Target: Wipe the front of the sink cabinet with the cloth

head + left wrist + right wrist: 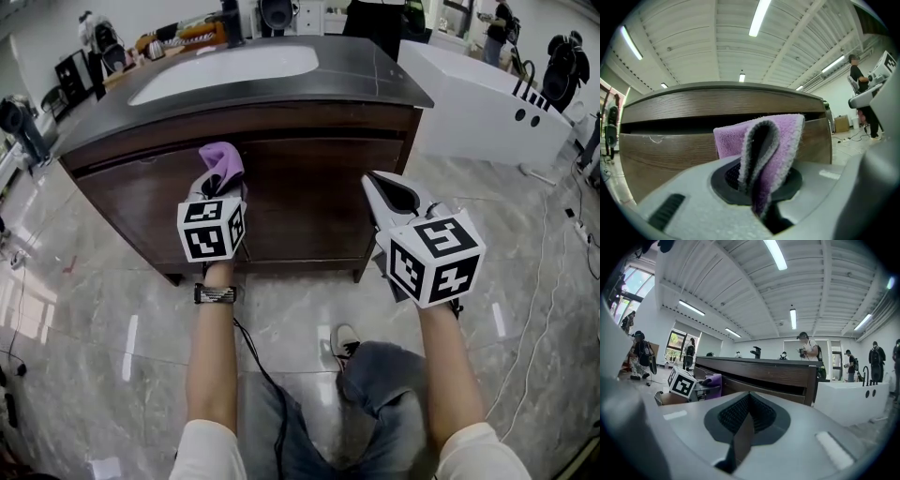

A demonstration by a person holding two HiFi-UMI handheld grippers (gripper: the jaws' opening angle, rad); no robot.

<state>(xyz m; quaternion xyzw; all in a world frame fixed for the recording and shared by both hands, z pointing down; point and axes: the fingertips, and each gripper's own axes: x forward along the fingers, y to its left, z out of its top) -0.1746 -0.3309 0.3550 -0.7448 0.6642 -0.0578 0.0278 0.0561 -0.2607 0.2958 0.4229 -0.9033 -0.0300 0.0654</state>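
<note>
A dark wooden sink cabinet (309, 187) with a dark counter and a white basin (230, 70) stands in front of me. My left gripper (221, 180) is shut on a folded purple cloth (223, 161), which stands up out of the jaws close to the cabinet front (670, 150); whether cloth (764, 140) and wood touch I cannot tell. My right gripper (392, 193) is shut with nothing in it, held just off the cabinet's right half. In the right gripper view the cabinet (759, 373) lies ahead, with the left gripper's marker cube (682, 382) and the cloth (712, 379) at the left.
A white bathtub (487, 98) stands to the cabinet's right on the glossy marble floor (103, 319). Cables (544, 281) trail across the floor at the right. My knees and a shoe (345, 343) are below. People (806, 350) stand behind the counter.
</note>
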